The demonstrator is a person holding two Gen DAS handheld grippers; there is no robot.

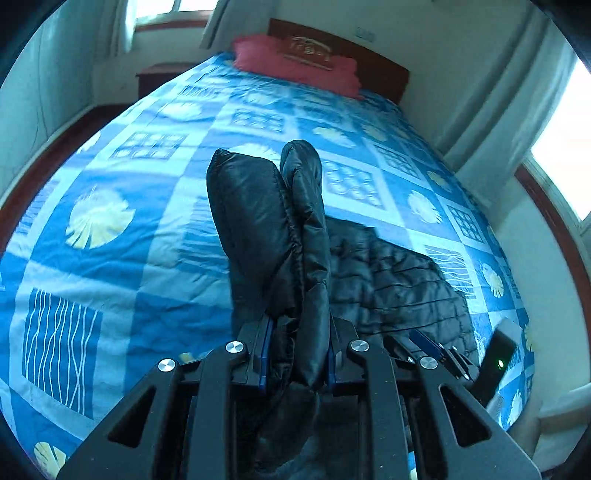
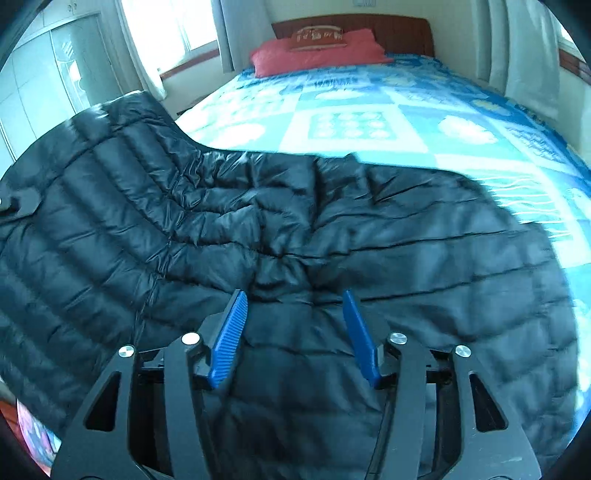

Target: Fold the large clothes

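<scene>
At 6 o'clock in the left wrist view, the left gripper (image 1: 295, 354) is clamped narrow on a puffy fold of the black quilted jacket (image 1: 399, 288), the pinched part standing up toward 12 o'clock while the rest lies flat on the bed at 3 o'clock. In the right wrist view, the right gripper (image 2: 295, 332) hovers at 6 o'clock with its blue pads (image 2: 229, 339) spread wide over the jacket (image 2: 295, 229), apparently just above the fabric, which stretches from 9 to 3 o'clock. Beyond it, the blue patterned bedspread (image 2: 369, 110) runs to a red pillow (image 2: 317, 51) and wooden headboard (image 2: 402, 33) at 12 o'clock.
</scene>
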